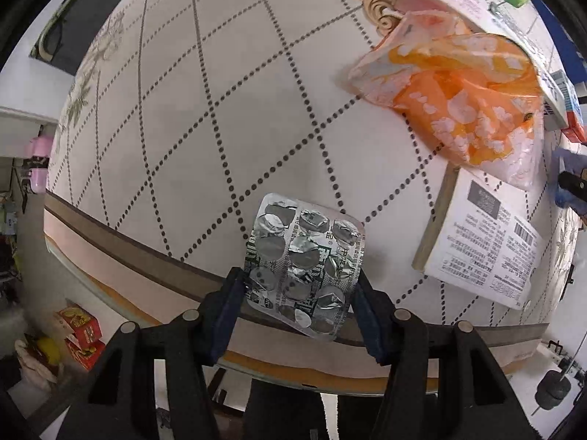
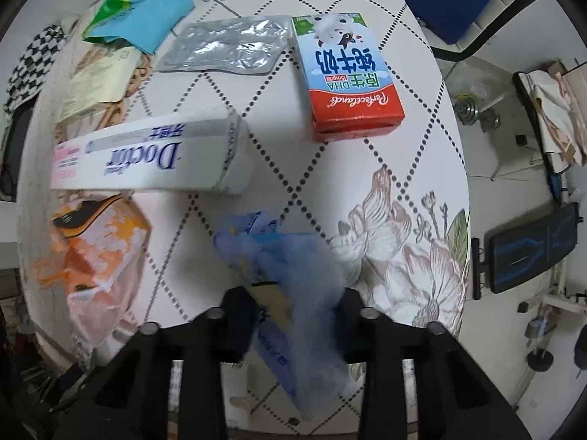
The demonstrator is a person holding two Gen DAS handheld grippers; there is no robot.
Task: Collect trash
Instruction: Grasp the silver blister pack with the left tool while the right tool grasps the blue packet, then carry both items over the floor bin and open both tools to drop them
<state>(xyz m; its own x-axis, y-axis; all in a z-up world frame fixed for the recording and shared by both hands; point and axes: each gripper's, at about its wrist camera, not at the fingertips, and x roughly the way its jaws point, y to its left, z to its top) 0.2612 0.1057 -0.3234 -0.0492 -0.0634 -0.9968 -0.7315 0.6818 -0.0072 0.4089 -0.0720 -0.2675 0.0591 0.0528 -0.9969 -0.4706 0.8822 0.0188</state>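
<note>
A used silver blister pack (image 1: 304, 256) lies at the near edge of the round patterned table (image 1: 220, 110). My left gripper (image 1: 299, 284) points down over it, and both pads press on its long sides. In the right wrist view a crumpled blue plastic wrapper (image 2: 286, 256) sits between the fingers of my right gripper (image 2: 293, 304), which is shut on it; the wrapper is blurred and hides the fingertips' inner faces.
An orange-and-white plastic bag (image 1: 458, 99) and a white printed box (image 1: 484, 245) lie to the right of the blister pack. A toothpaste box (image 2: 154, 157), a red-and-white milk carton (image 2: 348, 77), a silver foil pouch (image 2: 227, 46) and a green-blue wrapper (image 2: 139, 18) lie beyond the blue wrapper.
</note>
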